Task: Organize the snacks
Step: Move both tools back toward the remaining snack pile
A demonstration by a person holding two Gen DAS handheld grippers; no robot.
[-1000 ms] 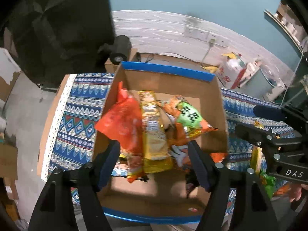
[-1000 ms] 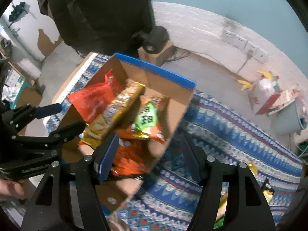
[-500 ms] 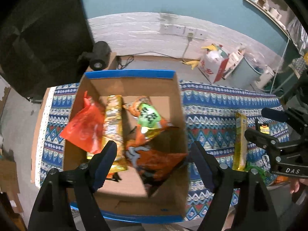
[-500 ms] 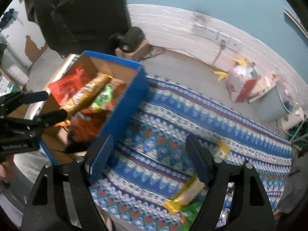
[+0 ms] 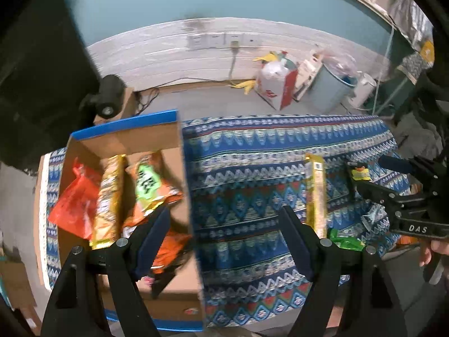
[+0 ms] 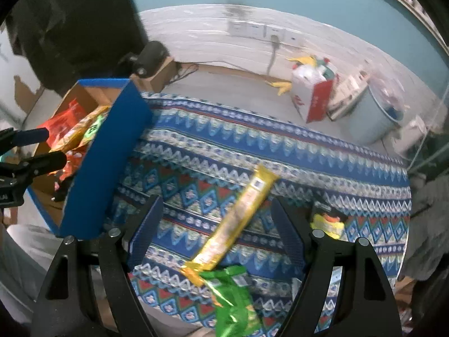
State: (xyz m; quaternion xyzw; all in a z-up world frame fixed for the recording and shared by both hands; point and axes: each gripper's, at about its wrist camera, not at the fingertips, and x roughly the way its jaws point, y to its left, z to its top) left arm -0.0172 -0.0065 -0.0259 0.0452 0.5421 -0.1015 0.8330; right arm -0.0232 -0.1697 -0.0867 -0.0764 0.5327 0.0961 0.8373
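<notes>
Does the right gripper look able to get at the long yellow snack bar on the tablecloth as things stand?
Probably yes: the right gripper is open, and the yellow snack bar lies flat between its fingers, nothing above it. The green packet overlaps only its near end.

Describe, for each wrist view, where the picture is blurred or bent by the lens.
Left wrist view: the cardboard box and its snacks smear with motion blur, and the wall bows under fisheye distortion. Right wrist view: the green packet at the bottom is streaked, while the yellow bar stays fairly sharp; the tablecloth edge curves.

white "das" lettering stands on the right gripper [image 5: 364, 181].
</notes>
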